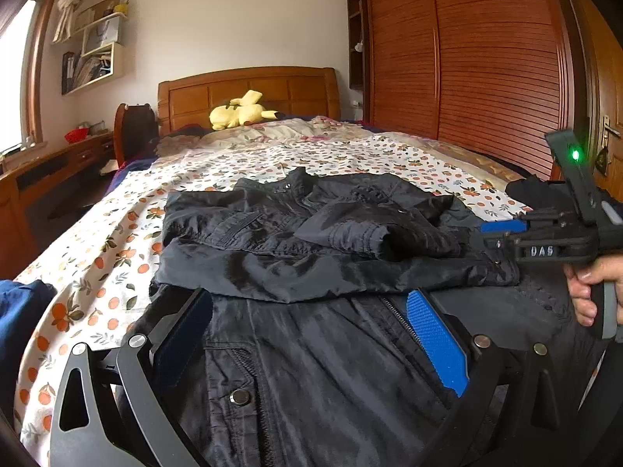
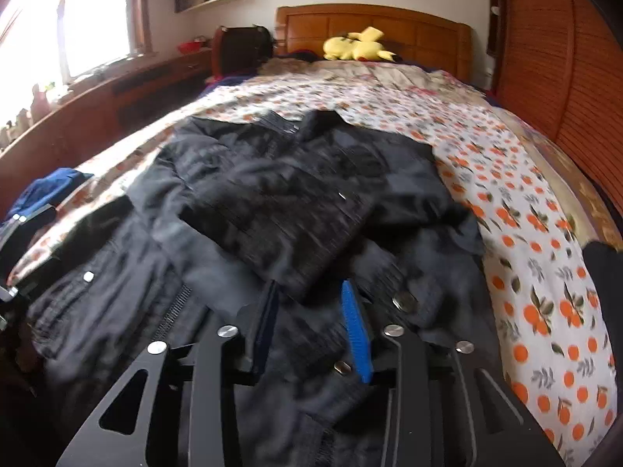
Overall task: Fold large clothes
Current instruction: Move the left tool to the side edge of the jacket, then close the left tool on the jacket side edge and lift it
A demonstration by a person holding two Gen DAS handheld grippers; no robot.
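Black jacket (image 2: 296, 202) sprawled half-folded right ahead of right gripper (image 2: 311, 327), jaws partly apart, nothing pinched. Left gripper (image 1: 311, 334) wide apart over hem. Slippery fabric, folded sleeve could easily slide undone.

Jacket (image 1: 311, 241): black, with silver snaps. Bedsheet (image 1: 97, 272): white, printed with orange fruit and green leaves. Plush toy (image 1: 237, 111): yellow. Headboard (image 1: 249, 89) and wardrobe doors (image 1: 467, 58): reddish-brown wood. Gripper pads (image 1: 438, 344): blue, on black frames. Garment (image 2: 50, 188) at bed edge: blue.
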